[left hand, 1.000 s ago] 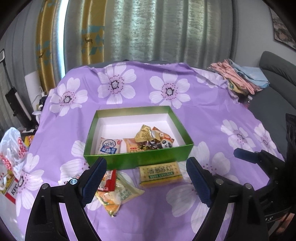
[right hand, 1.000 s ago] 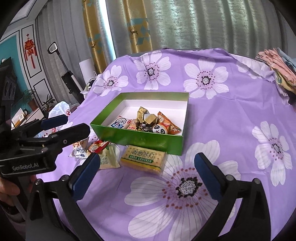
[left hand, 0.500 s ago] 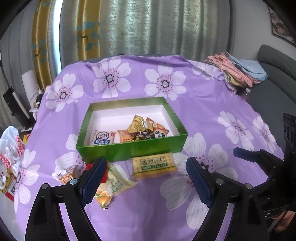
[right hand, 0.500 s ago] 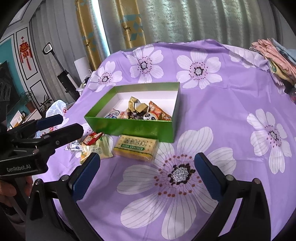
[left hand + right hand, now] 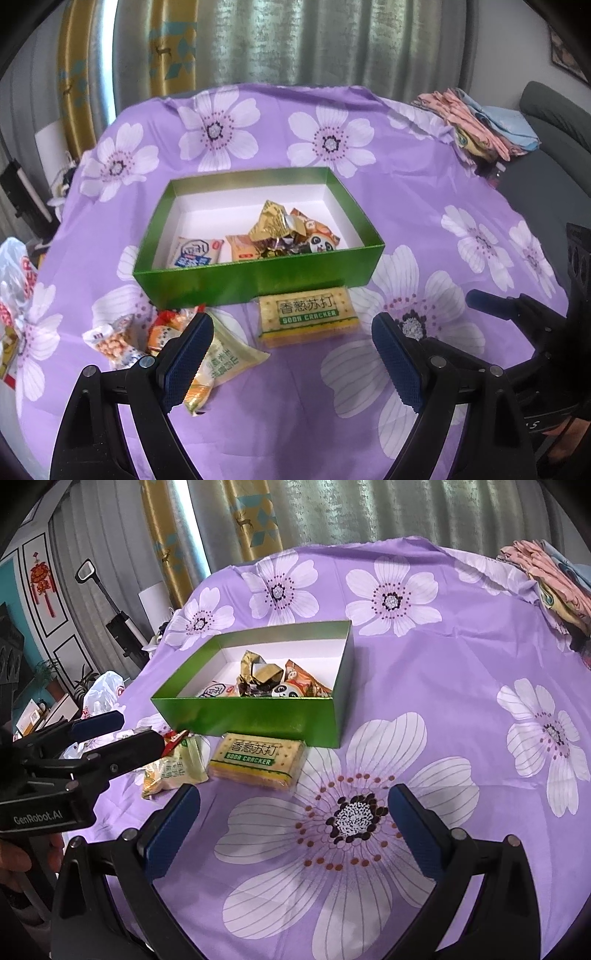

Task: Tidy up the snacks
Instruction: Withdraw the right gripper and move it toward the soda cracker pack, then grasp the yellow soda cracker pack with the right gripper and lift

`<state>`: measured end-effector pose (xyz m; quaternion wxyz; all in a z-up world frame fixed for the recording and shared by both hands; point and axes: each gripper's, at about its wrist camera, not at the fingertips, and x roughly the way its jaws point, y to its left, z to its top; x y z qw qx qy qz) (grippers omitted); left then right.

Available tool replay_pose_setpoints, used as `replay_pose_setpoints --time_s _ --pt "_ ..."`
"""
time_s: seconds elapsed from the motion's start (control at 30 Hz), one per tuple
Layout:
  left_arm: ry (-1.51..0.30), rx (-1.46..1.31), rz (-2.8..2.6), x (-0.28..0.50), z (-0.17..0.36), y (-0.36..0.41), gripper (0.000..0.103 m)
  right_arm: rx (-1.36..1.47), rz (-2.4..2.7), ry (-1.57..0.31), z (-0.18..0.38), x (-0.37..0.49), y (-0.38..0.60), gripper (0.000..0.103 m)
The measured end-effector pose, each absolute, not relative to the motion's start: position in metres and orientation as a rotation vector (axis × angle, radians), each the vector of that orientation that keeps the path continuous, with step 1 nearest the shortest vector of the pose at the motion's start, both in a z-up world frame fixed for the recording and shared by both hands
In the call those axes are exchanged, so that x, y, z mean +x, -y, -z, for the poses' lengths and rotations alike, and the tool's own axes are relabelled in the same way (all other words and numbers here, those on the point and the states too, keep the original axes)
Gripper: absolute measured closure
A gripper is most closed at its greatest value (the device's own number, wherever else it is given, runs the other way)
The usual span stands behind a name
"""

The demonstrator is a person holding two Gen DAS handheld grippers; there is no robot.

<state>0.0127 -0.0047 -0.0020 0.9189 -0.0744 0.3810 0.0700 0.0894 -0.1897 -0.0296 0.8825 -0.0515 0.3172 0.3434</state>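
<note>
Both grippers have sunk closer to the soda cracker pack (image 5: 308, 320), which lies on the purple cloth (image 5: 424, 686) touching the near wall of the green box (image 5: 258, 280). The left gripper (image 5: 291, 363) and right gripper (image 5: 293, 836) hover over the cloth with jaws spread wide and nothing between them. Left of the pack lie a yellow-green packet (image 5: 225, 360) and a peanut packet (image 5: 110, 339); inside the box sit more wrapped snacks (image 5: 277, 232).
</note>
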Motion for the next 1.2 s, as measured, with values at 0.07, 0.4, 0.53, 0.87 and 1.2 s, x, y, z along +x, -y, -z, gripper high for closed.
replay_pose_setpoints --time_s 0.07,0.4,0.53,0.87,1.2 --pt "-0.794 -0.174 -0.129 0.016 0.009 0.002 0.015 -0.109 -0.714 -0.667 0.033 0.092 0.189 0.001" --pt "-0.866 -0.292 -0.083 0.029 0.048 -0.02 0.015 -0.149 -0.721 -0.71 0.059 0.106 0.177 0.001" --pt "-0.898 -0.322 -0.096 0.037 0.062 -0.029 0.015 -0.179 -0.74 -0.717 0.068 0.109 0.169 0.001" --pt "-0.958 -0.369 -0.04 0.067 0.08 -0.036 0.015 -0.226 -0.775 -0.743 0.081 0.124 0.147 0.005" --pt "-0.981 -0.376 0.008 0.079 0.089 -0.036 0.015 -0.288 -0.829 -0.774 0.089 0.138 0.121 0.015"
